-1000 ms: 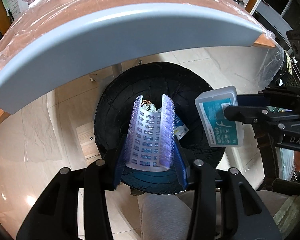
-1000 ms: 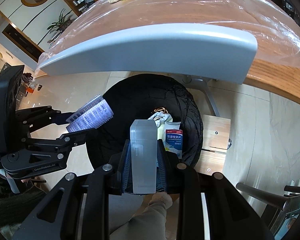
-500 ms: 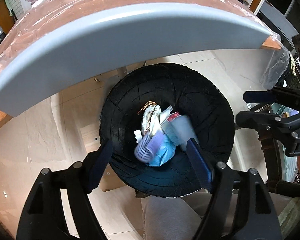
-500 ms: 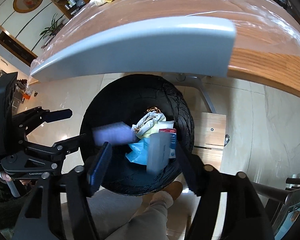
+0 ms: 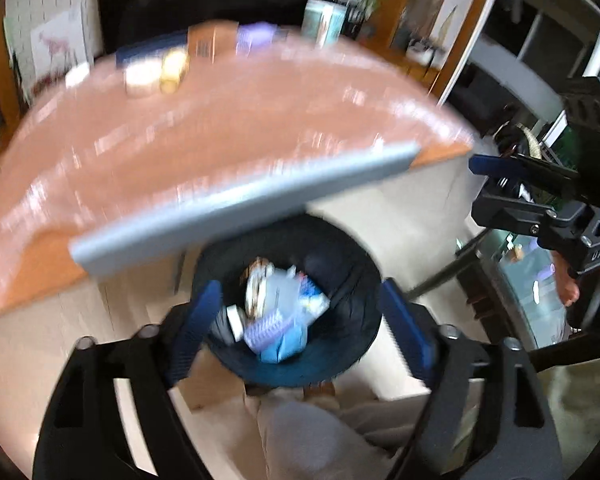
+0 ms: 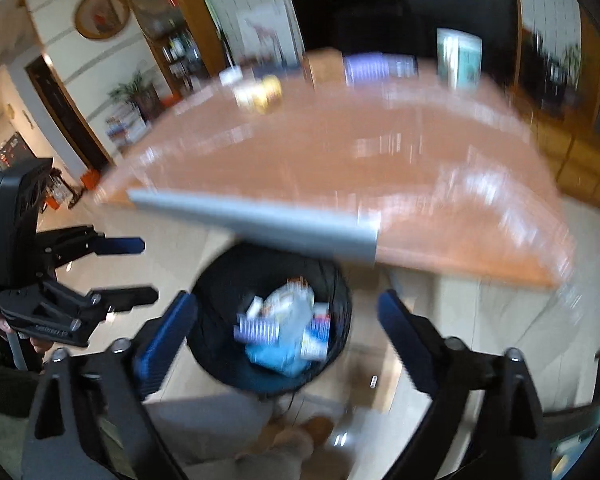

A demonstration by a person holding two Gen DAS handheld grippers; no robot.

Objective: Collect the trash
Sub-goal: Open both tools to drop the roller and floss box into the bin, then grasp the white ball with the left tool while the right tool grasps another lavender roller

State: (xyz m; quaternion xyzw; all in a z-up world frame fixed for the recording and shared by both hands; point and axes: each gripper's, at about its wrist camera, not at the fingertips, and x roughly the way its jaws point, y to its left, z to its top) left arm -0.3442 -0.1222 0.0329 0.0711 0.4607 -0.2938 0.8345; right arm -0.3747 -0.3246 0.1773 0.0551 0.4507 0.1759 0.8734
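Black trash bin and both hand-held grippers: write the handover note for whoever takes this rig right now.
Left hand-held gripper: open, holding nothing, above the round black trash bin.
Right hand-held gripper: open, holding nothing, also above the bin.
In the bin: a pile of mixed white, blue and purple packaging.
Done: that pile is in the bin.
Left: blurred items sit at the far edge of the plastic-covered wooden table, among them a yellowish lump, a purple box and a teal-and-white carton. Collect whichever of these is trash.
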